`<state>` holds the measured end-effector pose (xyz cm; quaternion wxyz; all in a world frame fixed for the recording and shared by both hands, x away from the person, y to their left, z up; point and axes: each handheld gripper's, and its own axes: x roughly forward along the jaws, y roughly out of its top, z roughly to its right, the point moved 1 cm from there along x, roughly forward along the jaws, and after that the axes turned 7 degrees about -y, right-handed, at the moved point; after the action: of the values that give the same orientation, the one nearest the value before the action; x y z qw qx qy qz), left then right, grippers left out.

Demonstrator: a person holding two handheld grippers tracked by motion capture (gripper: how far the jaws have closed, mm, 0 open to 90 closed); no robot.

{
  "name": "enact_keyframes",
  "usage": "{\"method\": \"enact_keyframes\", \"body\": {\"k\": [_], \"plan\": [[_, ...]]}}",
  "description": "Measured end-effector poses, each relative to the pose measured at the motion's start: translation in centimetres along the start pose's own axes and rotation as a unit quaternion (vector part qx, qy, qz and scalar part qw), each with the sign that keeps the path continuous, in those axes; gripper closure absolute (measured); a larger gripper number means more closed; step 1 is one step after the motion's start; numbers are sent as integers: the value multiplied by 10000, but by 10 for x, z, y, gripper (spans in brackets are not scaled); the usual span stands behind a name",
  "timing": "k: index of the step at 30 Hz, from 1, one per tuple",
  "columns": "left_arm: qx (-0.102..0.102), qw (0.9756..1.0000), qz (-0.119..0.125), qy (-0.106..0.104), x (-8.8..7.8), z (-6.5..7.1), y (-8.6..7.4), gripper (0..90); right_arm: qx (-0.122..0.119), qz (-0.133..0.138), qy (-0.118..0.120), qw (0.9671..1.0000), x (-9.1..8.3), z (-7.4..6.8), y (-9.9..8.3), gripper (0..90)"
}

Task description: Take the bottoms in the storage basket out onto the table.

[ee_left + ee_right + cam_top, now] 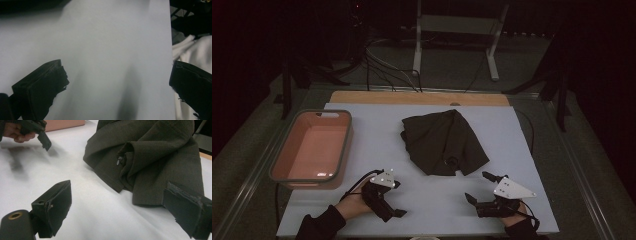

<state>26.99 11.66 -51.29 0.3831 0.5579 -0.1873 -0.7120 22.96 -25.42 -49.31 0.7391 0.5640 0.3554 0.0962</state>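
A pale, flat white tabletop [422,200] is seen from the high view, with a strip of bare wood along its far edge. The dark olive-grey crumpled cloth garment [443,142] is laid on it, roughly at the middle of the sheet and towards the far side; in the right gripper view the same garment [150,160] is shown folded over itself in thick creases, with a small pale metal fastener visible in one fold. To the left of the garment, well apart from it, a salmon-pink rectangular plastic tub with a grey rim [312,147] is placed at the tabletop's left edge. Nearer than the garment and to its left, the left claw [399,199] is held by a hand in a dark sleeve, above the white surface; its two black jaws are spread wide apart in the left gripper view, with nothing between them but bare tabletop. Nearer than the garment and to its right, the right claw [477,186] is held, a grey three-cornered plate mounted on top. Its jaws are likewise set wide apart and are pointed at the garment's near edge, close to the fabric, though whether the right-hand jaw touches it cannot be told.
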Motion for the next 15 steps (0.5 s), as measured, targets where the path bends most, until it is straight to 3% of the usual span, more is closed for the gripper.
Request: {"method": "enact_keyframes", "body": {"k": [8, 15], "plan": [[35, 9999, -143, -68, -5, 3, -10, 2, -4, 14, 11, 10000, 0, 0, 0, 94], [0, 9997, -227, -9, -12, 5, -21, 3, -20, 40, 6, 10000, -1, 0, 0, 94]]}}
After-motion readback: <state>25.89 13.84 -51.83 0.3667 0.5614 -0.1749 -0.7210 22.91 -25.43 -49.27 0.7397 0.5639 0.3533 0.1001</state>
